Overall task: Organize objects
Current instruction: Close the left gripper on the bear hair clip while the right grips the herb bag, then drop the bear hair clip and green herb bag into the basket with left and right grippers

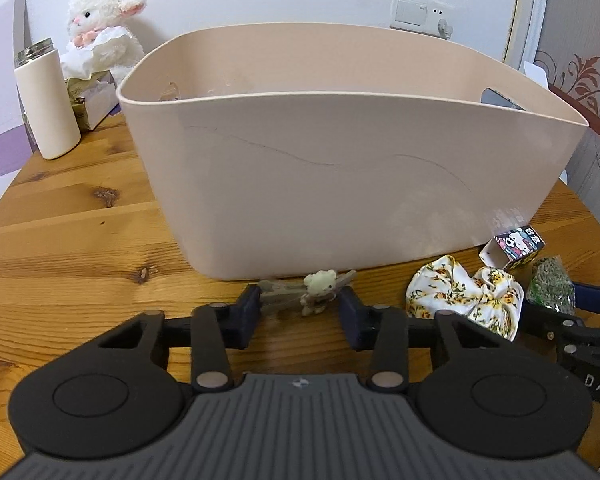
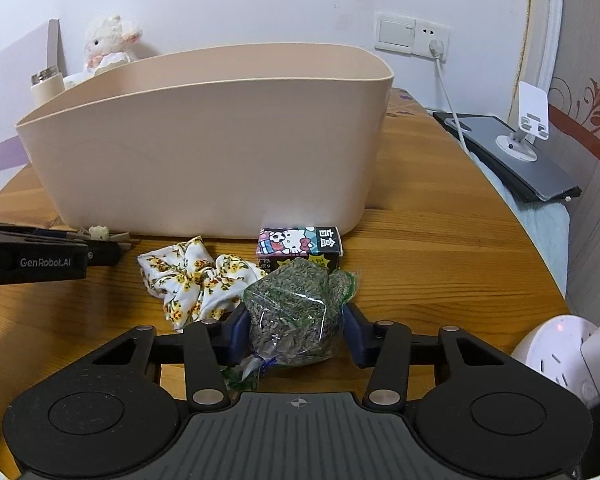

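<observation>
A big beige plastic bin stands on the wooden table; it also shows in the right wrist view. My left gripper is open around a small bear clip lying in front of the bin, fingers on either side, not touching. My right gripper is open around a clear bag of green dried herbs. A floral scrunchie and a Hello Kitty box lie beside the bag. The bin's inside is hidden.
A white bottle, a tissue box and a plush lamb stand at the back left. At the right are a dark tablet with a white stand, a cable and a white device.
</observation>
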`<action>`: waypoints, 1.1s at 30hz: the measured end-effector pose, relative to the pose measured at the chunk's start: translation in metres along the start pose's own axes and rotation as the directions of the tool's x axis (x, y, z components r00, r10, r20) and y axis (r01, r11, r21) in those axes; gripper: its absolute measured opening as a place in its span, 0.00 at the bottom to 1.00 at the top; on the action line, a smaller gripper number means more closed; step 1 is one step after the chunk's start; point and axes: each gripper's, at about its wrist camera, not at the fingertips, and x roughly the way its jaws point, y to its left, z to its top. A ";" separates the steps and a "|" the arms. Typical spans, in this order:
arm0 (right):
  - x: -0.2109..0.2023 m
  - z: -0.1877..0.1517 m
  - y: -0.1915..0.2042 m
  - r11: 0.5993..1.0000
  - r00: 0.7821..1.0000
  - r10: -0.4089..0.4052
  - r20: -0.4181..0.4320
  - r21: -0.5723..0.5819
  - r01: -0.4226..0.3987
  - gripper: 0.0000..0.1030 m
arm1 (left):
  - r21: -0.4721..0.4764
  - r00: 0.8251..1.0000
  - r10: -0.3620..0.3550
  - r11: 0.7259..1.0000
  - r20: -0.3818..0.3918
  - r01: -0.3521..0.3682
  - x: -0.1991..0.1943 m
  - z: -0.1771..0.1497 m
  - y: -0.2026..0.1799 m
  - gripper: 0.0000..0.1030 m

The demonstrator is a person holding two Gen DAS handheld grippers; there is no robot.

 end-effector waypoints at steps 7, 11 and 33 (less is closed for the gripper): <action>-0.017 0.002 -0.001 1.000 0.999 -0.010 0.037 0.004 0.010 0.44 | -0.005 1.000 -0.026 1.000 -0.008 0.026 -0.007 -0.003 0.004 0.29; -0.027 0.004 -0.001 1.000 0.998 -0.017 0.060 0.008 0.016 0.44 | 0.003 0.999 -0.049 0.999 -0.011 0.049 -0.012 -0.008 0.004 0.21; -0.081 0.014 0.006 0.999 0.980 -0.038 0.194 0.009 0.036 0.44 | 0.074 0.987 -0.146 0.987 0.070 0.141 -0.077 -0.010 -0.002 0.11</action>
